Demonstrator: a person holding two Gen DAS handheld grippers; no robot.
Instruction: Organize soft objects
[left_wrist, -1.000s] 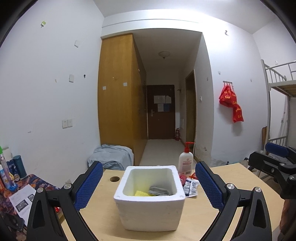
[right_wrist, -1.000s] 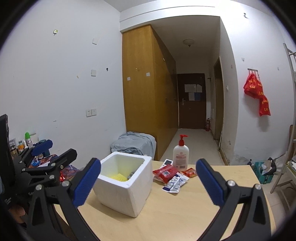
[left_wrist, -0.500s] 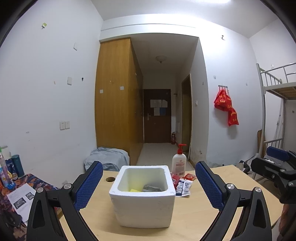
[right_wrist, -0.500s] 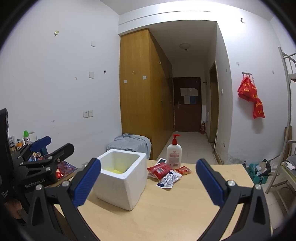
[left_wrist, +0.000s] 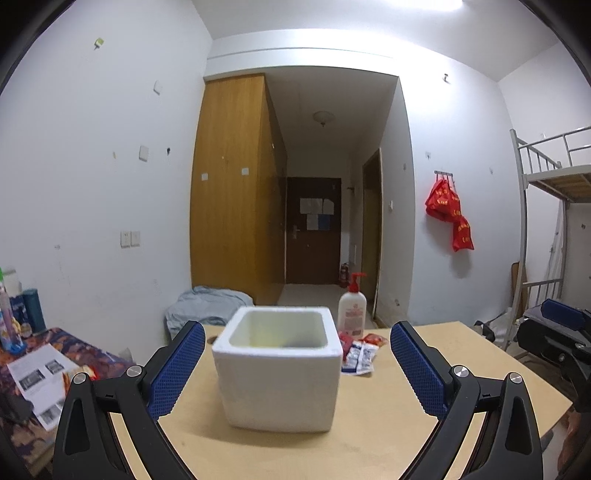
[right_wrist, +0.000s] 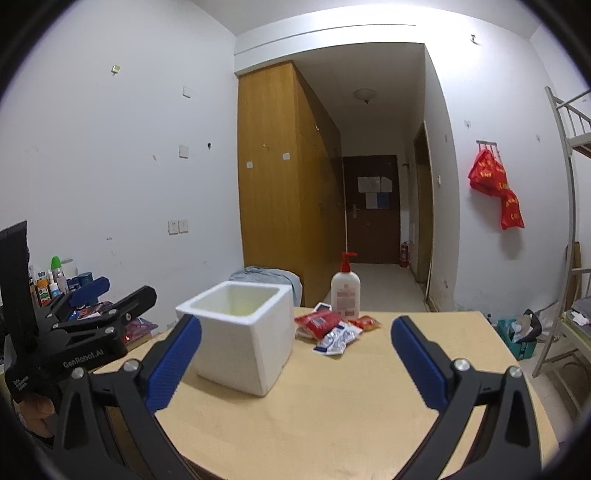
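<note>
Both the left hand-held gripper (left_wrist: 297, 369) and the right hand-held gripper (right_wrist: 296, 360) are held wide open and empty. The soft packets (right_wrist: 330, 329) lie on the worktop (right_wrist: 354, 402) just beside the foam box (right_wrist: 242, 332). The nearest packet is probably best approached low by the right gripper and pinched lightly across its middle.

Pale wooden table (right_wrist: 369, 398) carrying 1 white foam box (right_wrist: 240, 332), lotion pump bottle (right_wrist: 345, 291) and small snack packets (right_wrist: 328, 328) beside it

White foam box (left_wrist: 279, 373) upright (open-topped); packets (right_wrist: 334, 326) beside it.
</note>
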